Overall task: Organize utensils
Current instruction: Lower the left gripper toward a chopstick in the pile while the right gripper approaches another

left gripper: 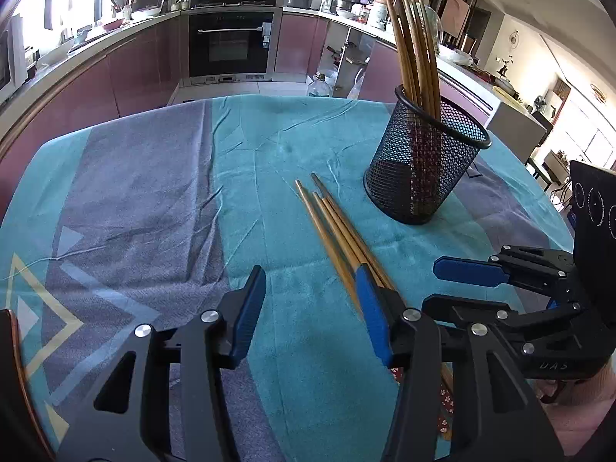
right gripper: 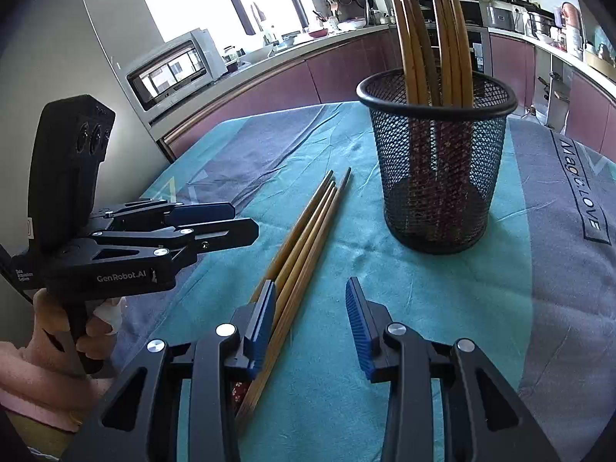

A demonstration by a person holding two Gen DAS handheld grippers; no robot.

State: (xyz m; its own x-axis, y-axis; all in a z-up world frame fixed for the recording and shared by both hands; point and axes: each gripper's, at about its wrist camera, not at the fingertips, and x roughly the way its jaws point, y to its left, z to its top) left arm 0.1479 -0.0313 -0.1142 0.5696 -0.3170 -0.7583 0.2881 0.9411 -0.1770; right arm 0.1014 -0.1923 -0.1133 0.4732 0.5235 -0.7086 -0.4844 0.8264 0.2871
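Several wooden chopsticks [left gripper: 338,227] lie together on the teal and grey cloth [left gripper: 154,192], also seen in the right wrist view [right gripper: 308,231]. A black mesh holder [left gripper: 423,161] stands upright to their right with several chopsticks [left gripper: 415,50] standing in it; it also shows in the right wrist view [right gripper: 439,161]. My left gripper [left gripper: 312,308] is open and empty, its right finger just over the loose chopsticks' near part. My right gripper [right gripper: 312,327] is open and empty, with the loose chopsticks passing beside its left finger. Each gripper shows in the other's view: the right [left gripper: 462,285], the left [right gripper: 242,219].
The cloth [right gripper: 558,269] covers the whole table. Its far edge faces kitchen cabinets and an oven [left gripper: 231,46]. A microwave [right gripper: 173,69] sits on the counter at left. A person's hand [right gripper: 57,327] holds the left gripper's handle.
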